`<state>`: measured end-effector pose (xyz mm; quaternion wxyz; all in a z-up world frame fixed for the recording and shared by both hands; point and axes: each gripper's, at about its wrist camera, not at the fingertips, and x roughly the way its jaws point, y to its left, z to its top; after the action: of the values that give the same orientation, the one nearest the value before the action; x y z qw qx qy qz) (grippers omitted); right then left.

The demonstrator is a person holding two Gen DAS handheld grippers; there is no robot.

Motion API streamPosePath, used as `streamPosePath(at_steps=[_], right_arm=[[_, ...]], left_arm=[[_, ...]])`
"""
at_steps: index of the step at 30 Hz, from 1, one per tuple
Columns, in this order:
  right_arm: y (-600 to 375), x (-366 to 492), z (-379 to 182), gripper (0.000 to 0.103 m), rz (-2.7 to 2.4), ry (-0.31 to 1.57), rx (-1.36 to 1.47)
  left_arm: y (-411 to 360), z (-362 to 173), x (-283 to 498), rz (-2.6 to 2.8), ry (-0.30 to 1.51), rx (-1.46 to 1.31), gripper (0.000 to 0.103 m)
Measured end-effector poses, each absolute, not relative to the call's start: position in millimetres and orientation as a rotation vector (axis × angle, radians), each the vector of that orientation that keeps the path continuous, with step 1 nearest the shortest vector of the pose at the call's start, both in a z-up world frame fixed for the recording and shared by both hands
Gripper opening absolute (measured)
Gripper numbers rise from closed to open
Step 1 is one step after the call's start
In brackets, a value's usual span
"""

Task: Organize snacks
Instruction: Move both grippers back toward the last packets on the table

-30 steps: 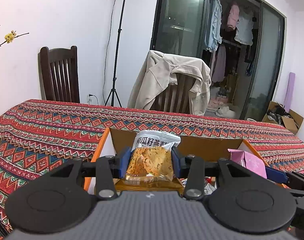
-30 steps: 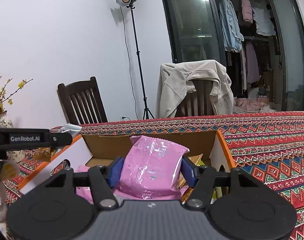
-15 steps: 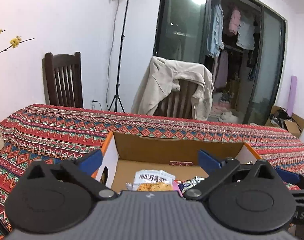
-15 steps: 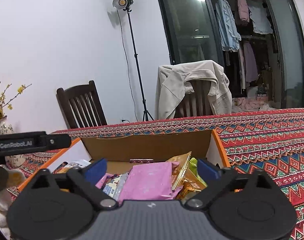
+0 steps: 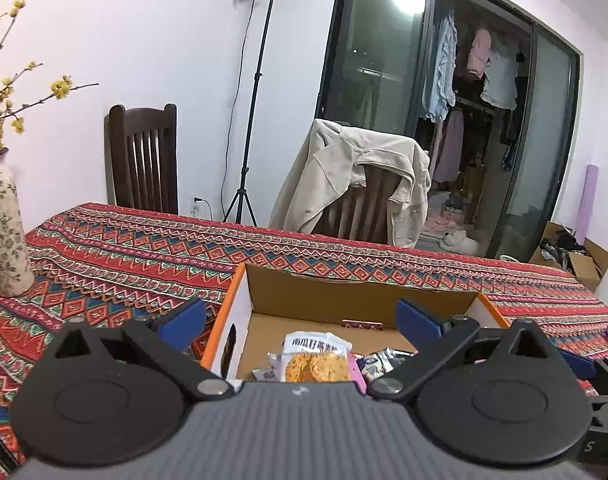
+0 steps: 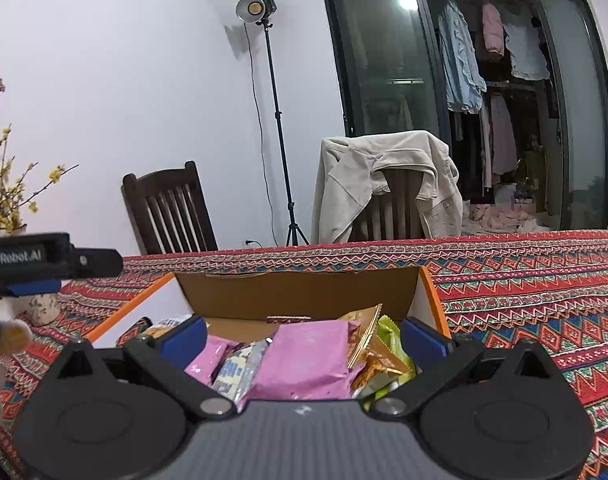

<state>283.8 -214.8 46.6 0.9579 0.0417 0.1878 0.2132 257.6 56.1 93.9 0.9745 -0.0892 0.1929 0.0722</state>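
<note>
A desk (image 5: 144, 248) covered in a red patterned cloth fills the room's foreground, and on it sits an open cardboard box (image 5: 359, 292) with orange edges, your landmark here. Inside the box lies a loose heap of snack packets. Your right gripper (image 6: 304, 334) hovers over the box's near edge with its fingers (image 6: 184, 338) spread wide and nothing between them; directly below and ahead lies a pink packet (image 6: 307, 360), flat, its long axis running away from you toward the box's back wall. Your left gripper (image 5: 300, 318) hangs over the box's left near corner, fingers (image 5: 182, 318) likewise spread and empty; a white-and-orange oat snack packet (image 5: 315, 360) lies just below, upright in view. Both packets rest in the box, free of the fingers. A vase (image 5: 4, 232) stands left of the box.
</note>
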Motion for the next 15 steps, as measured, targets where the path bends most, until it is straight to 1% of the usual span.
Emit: streamPosePath(at_steps=[7, 15], right_arm=[[-214.7, 251.5, 45.5, 0.103, 0.471, 0.431, 0.045], [-202.4, 220.0, 19.5, 0.103, 0.505, 0.543, -0.024]], left_arm=[[62.7, 83.4, 221.6, 0.143, 0.423, -0.175, 0.103], [78.6, 52.6, 190.4, 0.164, 0.512, -0.177, 0.103]])
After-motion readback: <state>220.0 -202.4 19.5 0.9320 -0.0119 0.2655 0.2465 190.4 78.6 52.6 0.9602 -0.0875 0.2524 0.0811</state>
